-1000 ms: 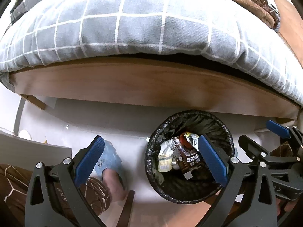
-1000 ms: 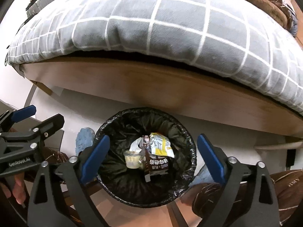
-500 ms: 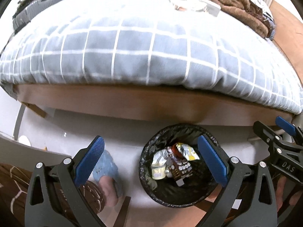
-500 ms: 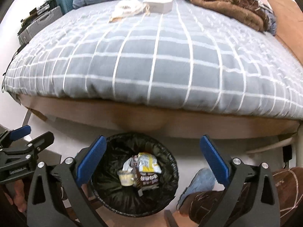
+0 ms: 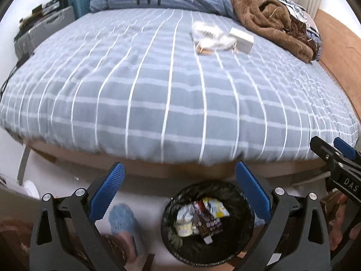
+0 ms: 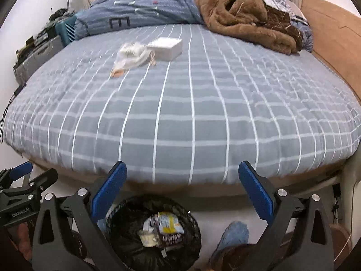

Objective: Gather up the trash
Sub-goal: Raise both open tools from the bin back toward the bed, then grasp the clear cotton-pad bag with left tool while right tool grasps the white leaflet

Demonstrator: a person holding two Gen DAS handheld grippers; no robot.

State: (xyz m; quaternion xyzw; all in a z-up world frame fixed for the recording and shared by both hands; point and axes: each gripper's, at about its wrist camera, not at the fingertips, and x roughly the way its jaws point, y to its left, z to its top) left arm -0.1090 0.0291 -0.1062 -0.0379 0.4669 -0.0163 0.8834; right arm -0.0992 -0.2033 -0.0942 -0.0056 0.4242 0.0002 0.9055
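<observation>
Below the foot edge of the bed (image 5: 171, 103), on the pale floor, stands your trash bin (image 5: 208, 223), lined with a black bag and already holding a small yoghurt cup (image 5: 184, 225), a dark snack wrapper (image 5: 211, 224) and a yellow-and-white packet (image 5: 215, 206). Your left gripper (image 5: 179, 192) hangs above the bin's near rim with its blue pads spread wide and nothing between them. Your right gripper (image 6: 182, 190) is released as well, jaws wide apart and empty, with the bin just below and left of its centre line.

Up on the grey checked duvet (image 6: 191, 103), toward the far end of the bed, lies the trash not yet collected: a crumpled white plastic bag (image 6: 132, 56) with something pale orange at its near end, and touching it on its right side a small white box (image 6: 165, 47). Both sit well apart from your grippers. Behind them, along the far edge, a blue quilt (image 6: 140, 14) is bunched up, and a brown fleece blanket (image 6: 243, 15) is heaped in the far right corner.

Beside the bin, your feet in blue slippers (image 5: 123, 221) show at the bottom of both views. Motion blur softens the near edge of the bed.
</observation>
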